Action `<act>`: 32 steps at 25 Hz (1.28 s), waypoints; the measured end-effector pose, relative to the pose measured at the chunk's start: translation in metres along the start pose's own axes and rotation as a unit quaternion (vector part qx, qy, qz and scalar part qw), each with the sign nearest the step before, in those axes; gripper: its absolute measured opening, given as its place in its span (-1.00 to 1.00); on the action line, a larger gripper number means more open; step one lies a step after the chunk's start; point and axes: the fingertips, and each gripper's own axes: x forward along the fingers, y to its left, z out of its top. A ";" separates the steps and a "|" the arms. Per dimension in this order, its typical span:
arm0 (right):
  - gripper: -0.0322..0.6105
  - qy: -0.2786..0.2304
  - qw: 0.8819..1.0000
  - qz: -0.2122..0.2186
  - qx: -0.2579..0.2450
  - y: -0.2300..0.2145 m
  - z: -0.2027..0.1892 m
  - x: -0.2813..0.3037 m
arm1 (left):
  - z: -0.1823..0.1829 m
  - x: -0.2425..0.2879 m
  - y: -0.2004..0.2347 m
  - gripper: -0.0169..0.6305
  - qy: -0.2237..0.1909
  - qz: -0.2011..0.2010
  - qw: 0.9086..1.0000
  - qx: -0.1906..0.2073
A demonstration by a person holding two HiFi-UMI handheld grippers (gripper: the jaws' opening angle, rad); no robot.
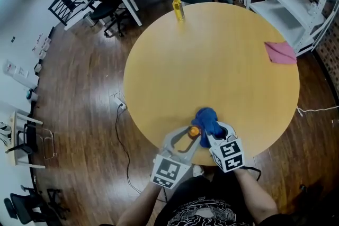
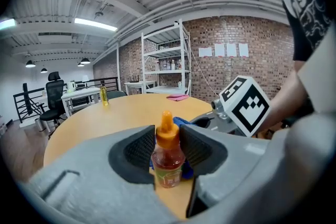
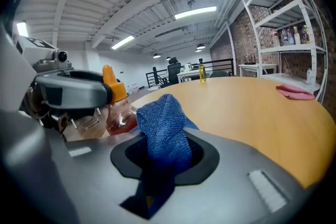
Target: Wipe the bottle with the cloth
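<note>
Bottle: orange-capped bottle (image 2: 168, 162) upright on the tabletop (image 1: 222, 61), lower centre of the head view; left gripper (image 2: 169, 147) jaws pinching its body
Cloth: blue cloth (image 3: 167, 131) bunched, clamped between right gripper (image 3: 167, 158) jaws
Relation: bottle just left of the cloth in the right gripper view; long axis vertical; contact unclear

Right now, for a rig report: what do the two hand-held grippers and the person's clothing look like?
Both the left hand-held gripper and right hand-held gripper are light grey moulded shells with black textured pads, each carrying a white cube with black square markers. The person wears a black T-shirt with white print.
</note>
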 end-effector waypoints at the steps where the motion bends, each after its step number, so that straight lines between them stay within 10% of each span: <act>1: -0.64 0.007 1.000 -0.006 -0.007 0.000 -0.004 0.000 | -0.001 0.000 0.000 -0.48 0.000 -0.001 1.000 0.000; 32: -0.64 -0.208 0.978 -0.016 -0.002 0.084 0.127 -0.110 | -0.011 -0.014 0.000 -0.48 -0.016 -0.038 0.999 0.006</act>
